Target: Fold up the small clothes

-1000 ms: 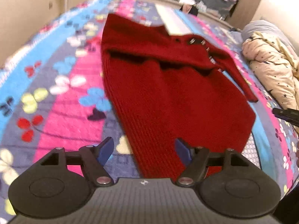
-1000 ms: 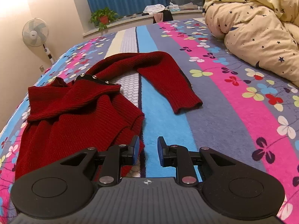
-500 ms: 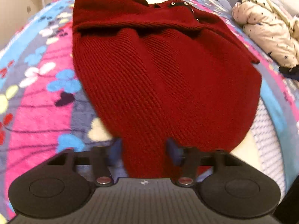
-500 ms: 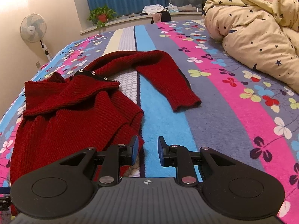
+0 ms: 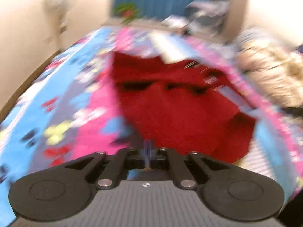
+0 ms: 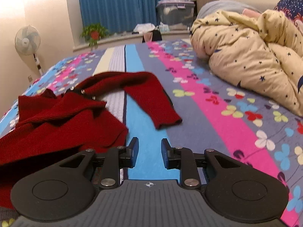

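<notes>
Left claw (image 5: 148,151) has just snapped closed on the near hem of the red sweater (image 5: 176,111) lying on the bed (image 6: 214,117), right claw (image 6: 149,152) open and empty, so lift evenly and fold far.

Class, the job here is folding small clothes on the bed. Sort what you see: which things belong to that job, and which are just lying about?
Belongs to the job:
- red knit sweater
- left gripper, jaws shut at the sweater's hem
- right gripper, jaws open, empty

Just lying about:
- star-print duvet
- standing fan
- potted plant
- storage box
</notes>
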A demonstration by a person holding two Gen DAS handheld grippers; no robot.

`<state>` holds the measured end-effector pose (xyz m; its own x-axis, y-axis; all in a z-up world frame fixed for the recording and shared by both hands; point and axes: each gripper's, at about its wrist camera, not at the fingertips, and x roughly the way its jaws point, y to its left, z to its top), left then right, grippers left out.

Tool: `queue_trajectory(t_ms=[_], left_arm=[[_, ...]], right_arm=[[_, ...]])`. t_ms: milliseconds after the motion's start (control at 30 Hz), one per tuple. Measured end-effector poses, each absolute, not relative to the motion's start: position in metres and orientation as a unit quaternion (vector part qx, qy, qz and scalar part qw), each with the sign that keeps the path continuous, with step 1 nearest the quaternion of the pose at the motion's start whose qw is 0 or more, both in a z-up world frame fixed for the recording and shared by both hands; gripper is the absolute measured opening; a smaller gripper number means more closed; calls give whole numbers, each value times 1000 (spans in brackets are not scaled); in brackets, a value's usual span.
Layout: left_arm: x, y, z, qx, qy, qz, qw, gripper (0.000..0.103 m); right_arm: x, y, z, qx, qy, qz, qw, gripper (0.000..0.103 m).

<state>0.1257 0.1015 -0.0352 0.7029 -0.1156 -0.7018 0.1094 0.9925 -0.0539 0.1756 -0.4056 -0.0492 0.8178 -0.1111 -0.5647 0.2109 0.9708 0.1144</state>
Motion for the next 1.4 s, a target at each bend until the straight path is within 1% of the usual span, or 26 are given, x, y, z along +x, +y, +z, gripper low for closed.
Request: queue_trajectory(t_ms=[33,67,133,167,200,233,267,367,433,500,533,567,600,633,667,733,933,1000,1033,1067,1100,1133,1167,1233,1333,1400], left_arm=[[132,110,-45,-15,416,-43,908,0],[139,118,-51,-49,438,-42,897,0],[147,128,-50,-100,430,-46,896,2],[150,130,-48,-107,421,-42,900,9],[153,130,-47,-117,418,-38,900,14],[157,130,-49,-135,422,-39,896,23],[160,133,-52,-155,430,-42,889,26],[176,127,-69,-209,464,-57,859,26],[185,114,-78,-208,482,-60,849,27],[191,104,-86,-187,489,-61,850,34],[195,99,-89,-176,492,-62,850,43],[199,95,-91,-167,495,-62,850,53],[203,90,-95,-160,499,-61,849,56],[201,89,-98,-154,502,-59,849,58],[203,88,-101,-149,508,-56,847,58],[206,87,-109,-146,518,-53,841,58],[211,78,-118,-118,520,-53,844,57],[211,73,-119,-104,516,-54,849,53],[210,70,-119,-92,513,-57,852,46],[210,67,-118,-82,510,-63,854,35],[209,64,-118,-76,508,-68,855,30],[208,61,-117,-67,504,-73,858,18],[207,60,-116,-59,501,-75,860,13],[202,59,-110,-45,486,-79,869,11],[193,68,-96,-55,459,-85,883,10],[187,76,-85,-67,441,-93,890,10]], right_arm=[[178,-406,-50,88,288,-82,950,27],[183,-408,-51,91,291,-76,949,27],[195,-407,-56,95,304,-63,946,27],[202,-404,-59,94,311,-57,944,27],[208,-402,-61,92,315,-51,943,27],[214,-399,-63,91,317,-46,943,27],[222,-395,-66,89,320,-39,942,27],[243,-389,-76,84,328,-27,941,28],[257,-385,-85,79,336,-23,938,28],[273,-383,-95,75,346,-20,935,28],[279,-383,-99,75,349,-17,934,28],[287,-383,-103,77,352,-14,933,32],[294,-383,-107,79,354,-11,932,35],[302,-383,-111,85,356,-8,931,42],[307,-384,-114,90,358,-3,929,52],[320,-384,-123,98,363,9,927,62],[354,-380,-148,100,367,18,925,63],[357,-371,-151,73,354,30,932,51],[357,-366,-151,57,350,34,934,45],[356,-361,-150,44,348,36,936,36],[354,-360,-148,43,348,40,936,32],[352,-361,-144,48,347,43,936,28],[348,-364,-138,61,343,46,936,26],[337,-371,-122,75,327,34,941,25],[305,-394,-80,105,288,-9,952,24],[276,-408,-61,117,281,-32,952,24]])
